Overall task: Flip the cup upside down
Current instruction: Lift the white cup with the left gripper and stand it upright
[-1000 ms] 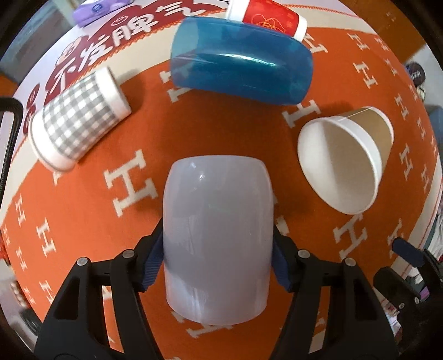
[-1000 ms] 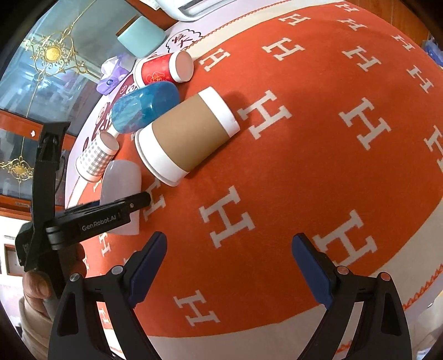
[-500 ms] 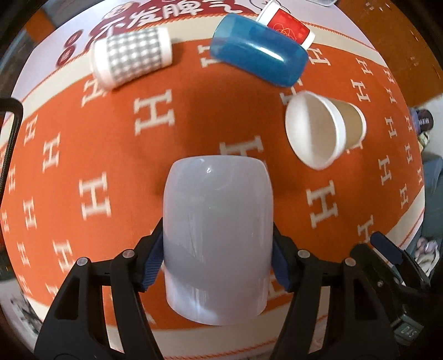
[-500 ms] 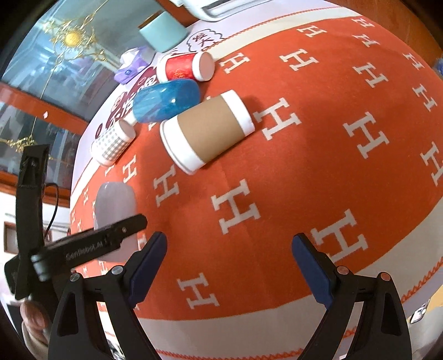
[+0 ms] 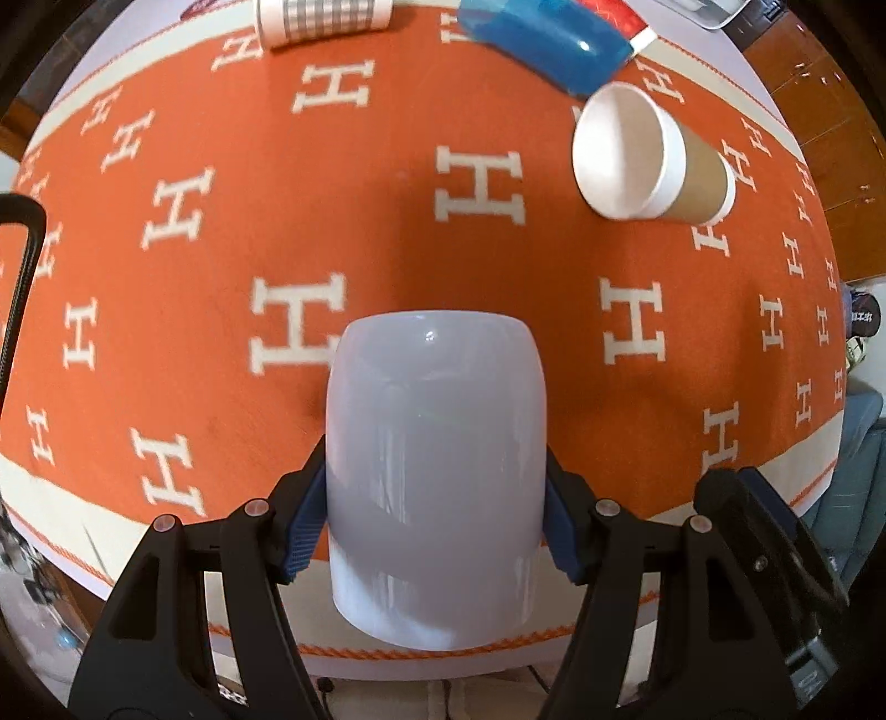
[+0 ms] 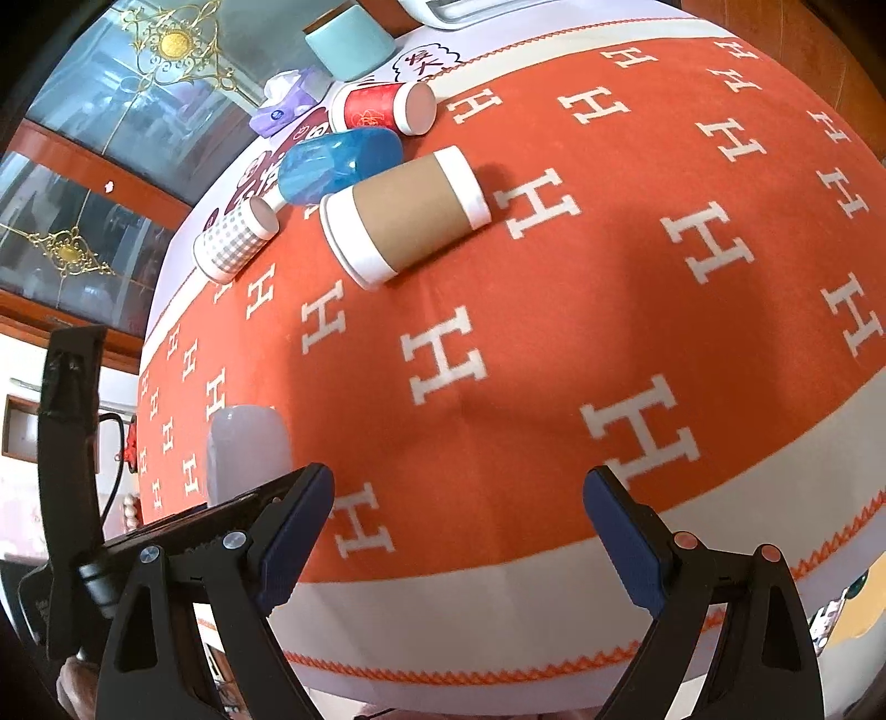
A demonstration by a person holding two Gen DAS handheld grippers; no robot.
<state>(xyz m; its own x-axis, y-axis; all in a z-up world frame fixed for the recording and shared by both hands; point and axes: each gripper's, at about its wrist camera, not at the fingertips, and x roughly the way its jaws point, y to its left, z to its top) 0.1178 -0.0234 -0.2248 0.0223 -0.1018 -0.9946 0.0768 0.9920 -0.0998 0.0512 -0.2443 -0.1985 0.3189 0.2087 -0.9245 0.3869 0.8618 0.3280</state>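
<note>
Left claw (image 5: 434,520): clamped on the pale lavender cup (image 5: 434,471), blue pads (image 5: 303,523) pressed against both sides of the cup wall.
Pale lavender cup: held in the left claw near the front edge of the counter (image 5: 387,662); closed, rounded end pointing away from the left wrist camera; seen in the right wrist view (image 6: 246,448) at the left side, above the orange cloth (image 6: 554,310). Contact between cup and cloth: cannot tell.
Right claw (image 6: 457,531): fingers wide apart, gripping nothing, positioned over the near border of the cloth.
Orange cloth: spread across the counter, patterned with white H letters, cream band and orange stitched trim along the edges.
Brown paper cup (image 6: 404,219): lying on its side on the cloth, white bands at both ends, open mouth facing the left wrist camera (image 5: 650,155).
Blue translucent cup (image 6: 338,166): lying on its side, just behind the brown paper cup.
Red paper cup (image 6: 382,108): lying on its side, just behind the blue translucent cup.
Grey checked paper cup (image 6: 235,243): lying on its side near the far edge of the cloth, left of the brown paper cup.
Teal container (image 6: 351,41): upright at the far end of the counter.
Purple packet (image 6: 285,102): beside the teal container.
</note>
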